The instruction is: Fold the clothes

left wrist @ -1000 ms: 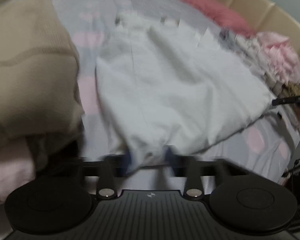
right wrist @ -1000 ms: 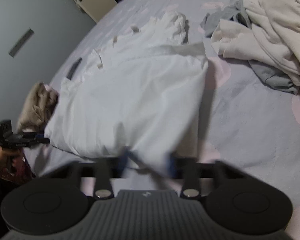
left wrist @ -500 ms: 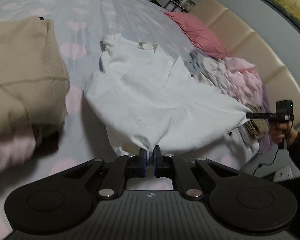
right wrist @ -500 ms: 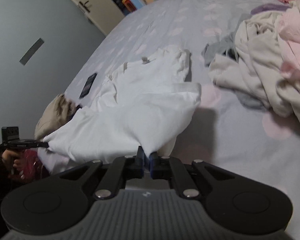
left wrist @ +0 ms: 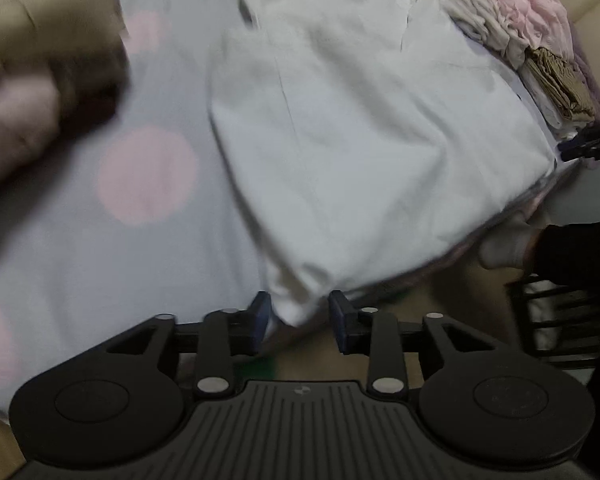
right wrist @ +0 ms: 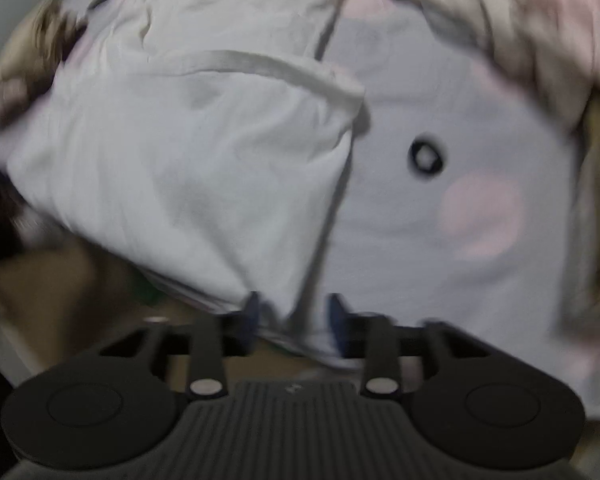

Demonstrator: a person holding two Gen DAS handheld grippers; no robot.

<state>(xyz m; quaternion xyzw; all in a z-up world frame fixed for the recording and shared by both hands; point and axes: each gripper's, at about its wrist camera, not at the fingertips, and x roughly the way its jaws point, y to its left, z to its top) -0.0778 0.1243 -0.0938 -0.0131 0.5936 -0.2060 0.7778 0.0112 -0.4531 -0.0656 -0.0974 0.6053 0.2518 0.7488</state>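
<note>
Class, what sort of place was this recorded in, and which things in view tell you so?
Most likely a bedroom: a white garment spread on a bed sheet with pink dots, a padded headboard, and piles of other clothes.

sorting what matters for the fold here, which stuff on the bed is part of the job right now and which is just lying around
Part of the job:
- white shirt, spread on the bed
- left tool, open around the shirt's near corner
- right tool, open at the other near corner

Just lying about:
- beige sweater
- pile of pink and grey clothes
- small dark round object on the bedsheet
</note>
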